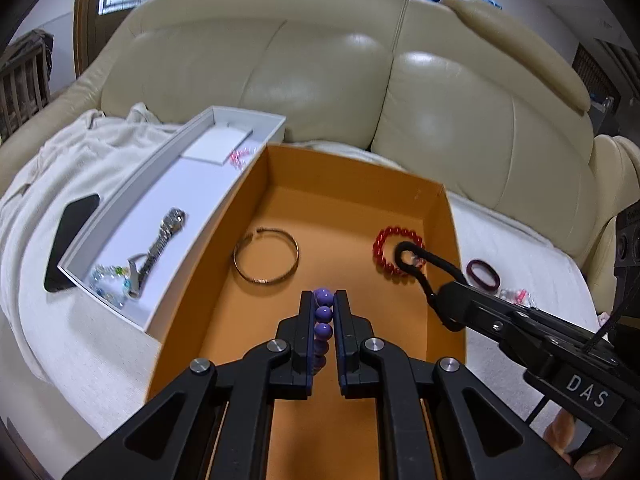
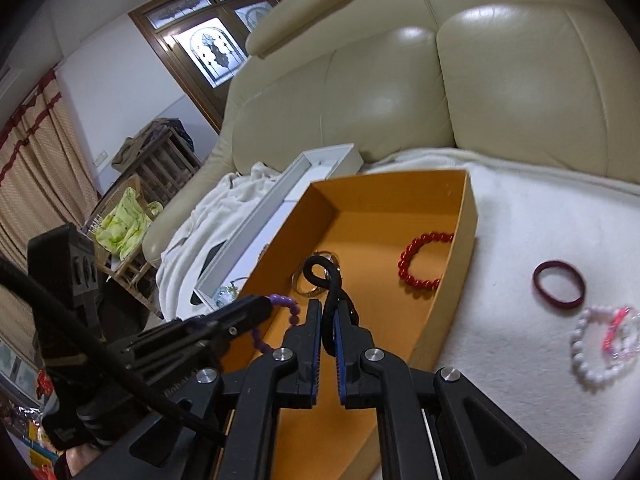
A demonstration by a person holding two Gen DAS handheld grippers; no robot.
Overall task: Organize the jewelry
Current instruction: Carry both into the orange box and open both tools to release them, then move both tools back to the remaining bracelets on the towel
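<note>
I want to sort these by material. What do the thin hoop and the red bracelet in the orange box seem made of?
Thin hoop: likely metal, a slim polished wire with a dull gold sheen. Red bracelet: glossy round beads, glass or plastic; the look cannot settle which.

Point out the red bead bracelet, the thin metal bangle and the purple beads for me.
red bead bracelet (image 1: 385,259), left wrist view, on its left beads.
metal bangle (image 1: 240,271), left wrist view, on its lower left rim.
purple beads (image 1: 323,313), left wrist view, on the middle bead between the fingers.
</note>
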